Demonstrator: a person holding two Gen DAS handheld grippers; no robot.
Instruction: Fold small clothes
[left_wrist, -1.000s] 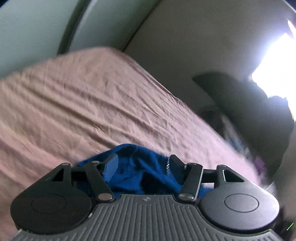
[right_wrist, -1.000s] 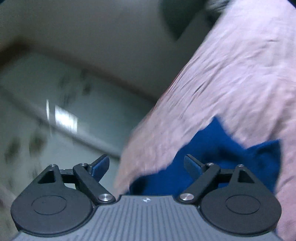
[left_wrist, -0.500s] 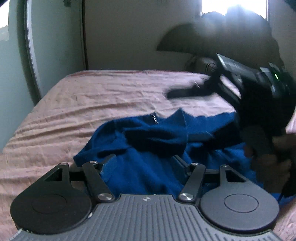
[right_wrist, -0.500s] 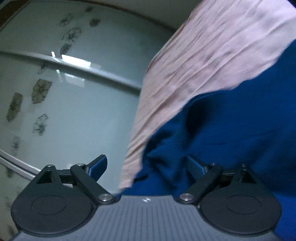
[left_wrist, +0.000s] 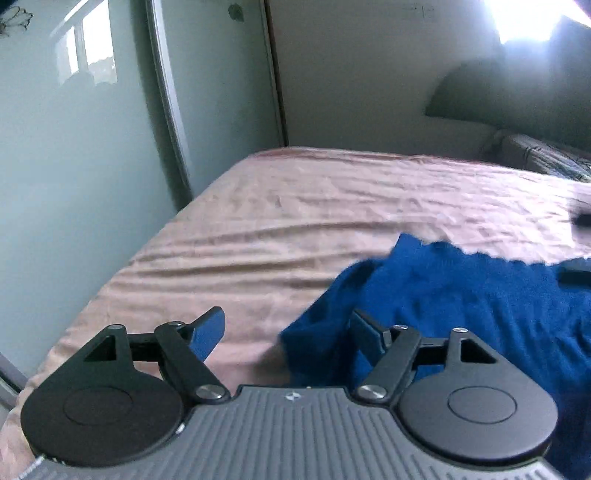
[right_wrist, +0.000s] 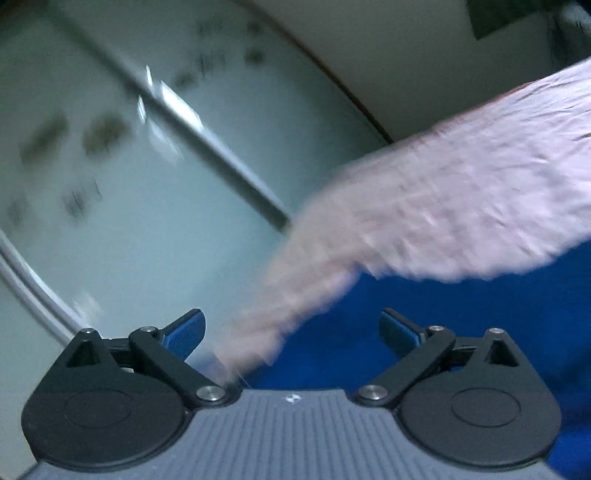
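A crumpled blue garment (left_wrist: 461, 295) lies on the pink bed sheet (left_wrist: 295, 206), at the right in the left wrist view. My left gripper (left_wrist: 286, 326) is open, low over the sheet, and its right finger is against the garment's left edge. In the right wrist view the blue garment (right_wrist: 461, 321) fills the lower right. My right gripper (right_wrist: 291, 328) is open just above the garment near the bed's edge. That view is blurred by motion.
A pale green glass wardrobe door (left_wrist: 74, 166) stands close along the bed's left side; it also shows in the right wrist view (right_wrist: 129, 184). A dark pillow (left_wrist: 546, 162) lies at the far right by a bright window (left_wrist: 532, 18).
Both grippers have swung round over the bed. The left view has turned left, so the garment now sits to its right. The right gripper stays over the garment's edge. Both stay open.
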